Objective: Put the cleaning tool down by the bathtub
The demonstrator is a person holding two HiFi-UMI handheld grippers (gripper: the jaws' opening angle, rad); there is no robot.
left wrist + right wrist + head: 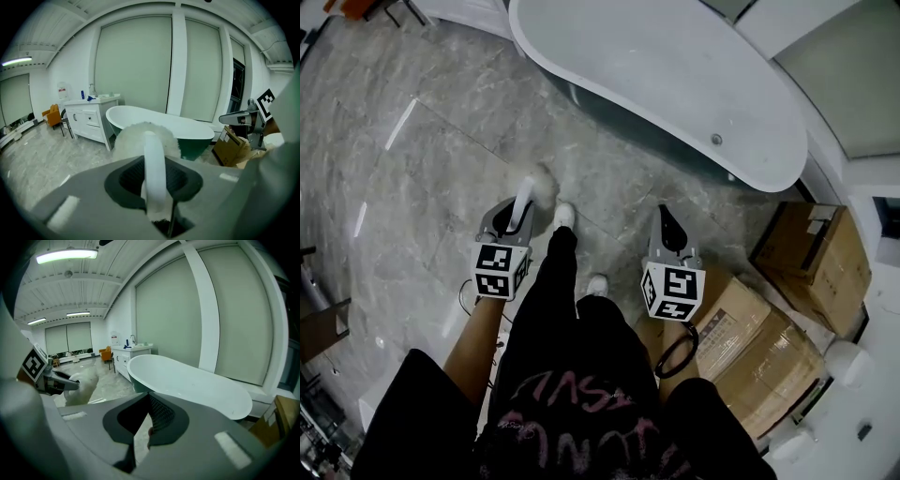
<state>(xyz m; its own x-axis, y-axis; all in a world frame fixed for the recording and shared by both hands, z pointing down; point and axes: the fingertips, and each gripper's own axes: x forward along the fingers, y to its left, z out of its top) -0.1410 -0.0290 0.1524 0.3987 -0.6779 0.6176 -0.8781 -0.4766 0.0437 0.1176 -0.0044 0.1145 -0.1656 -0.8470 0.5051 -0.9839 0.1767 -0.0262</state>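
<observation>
- Clamped tight in the left gripper (520,202): the white handle of the cleaning tool (153,161).
- Poked out past those jaws with its fluffy white head, in the air over the grey marble floor (441,169).
- Hung near the side of the bathtub (675,75), not touching it.
- Held out level beside it, the right gripper (666,220), jaws parted by a narrow slit, nothing between them.
- Stacked just right of that gripper: cardboard boxes (816,248).
</observation>
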